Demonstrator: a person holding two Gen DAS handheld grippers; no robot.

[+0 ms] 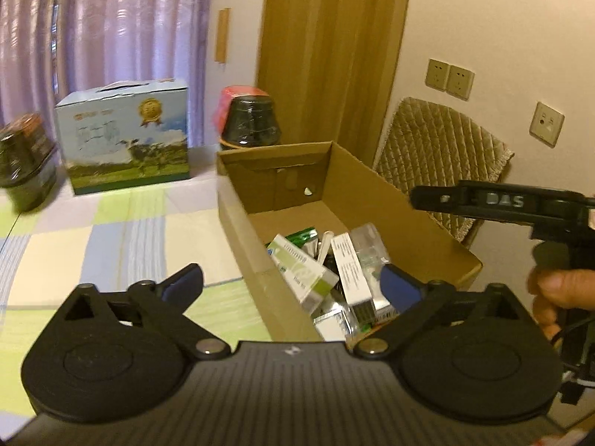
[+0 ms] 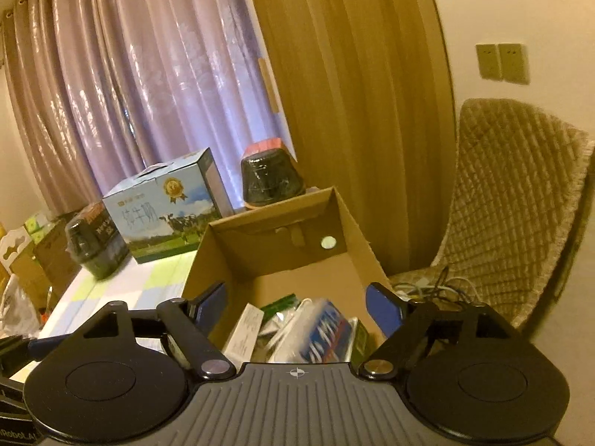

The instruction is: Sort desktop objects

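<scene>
Both grippers, left gripper point(image 1: 292, 284) and right gripper point(image 2: 295, 303), hover spread and empty over cardboard box point(image 1: 238, 219) holding sorted small packages point(image 1: 319, 278); retract straight up, avoid clipping box walls.

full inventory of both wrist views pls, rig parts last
cardboard box: 1, brown, open, on the table's right part
small packages: several, white, green and blue, heaped in the cardboard box; exact count unclear
milk carton: 1, blue and green with cows, far side of table
dark jars: 2, black, wrapped; one behind the box, one at far left
table: 1, pastel checked cover
chair: 1, beige quilted cover, right of table
cables: a tangle, on the chair seat
curtains: purple and tan, at back
wall sockets: 3 plates, beige
left gripper: open, over the box's near left wall
right gripper: open, above the box
hand: 1, holding the right gripper's handle
</scene>
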